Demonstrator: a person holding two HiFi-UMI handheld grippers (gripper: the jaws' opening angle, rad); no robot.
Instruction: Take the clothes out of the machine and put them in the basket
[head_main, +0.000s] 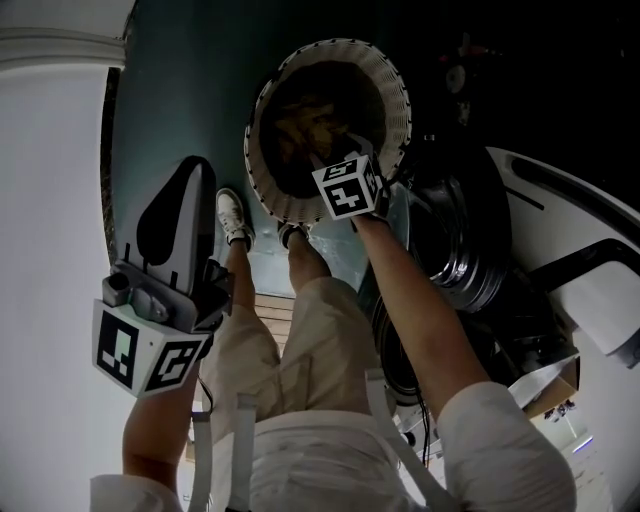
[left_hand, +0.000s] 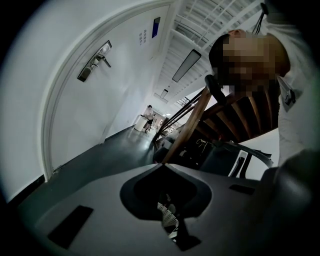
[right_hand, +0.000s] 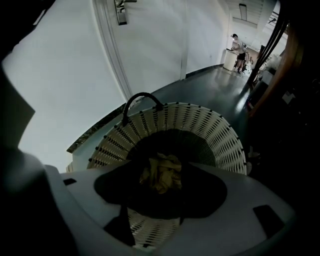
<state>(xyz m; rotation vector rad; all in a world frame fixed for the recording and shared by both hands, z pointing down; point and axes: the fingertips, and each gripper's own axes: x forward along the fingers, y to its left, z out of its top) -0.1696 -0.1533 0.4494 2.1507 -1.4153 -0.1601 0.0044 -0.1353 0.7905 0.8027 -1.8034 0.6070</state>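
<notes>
The white woven basket stands on the dark floor just ahead of my feet, with crumpled yellow-brown clothes inside. My right gripper points steeply down into it, its marker cube over the near rim. In the right gripper view the jaws stand apart, and the yellow cloth lies in the basket right in the gap at my right gripper; no pad visibly presses it. My left gripper hangs at the left, away from the basket, its tips together and nothing held. The left gripper view shows my left gripper shut the same way.
The washing machine stands at the right with its round door swung open beside my right arm. A white wall runs along the left. My shoes are next to the basket. A black handle arches over its far rim.
</notes>
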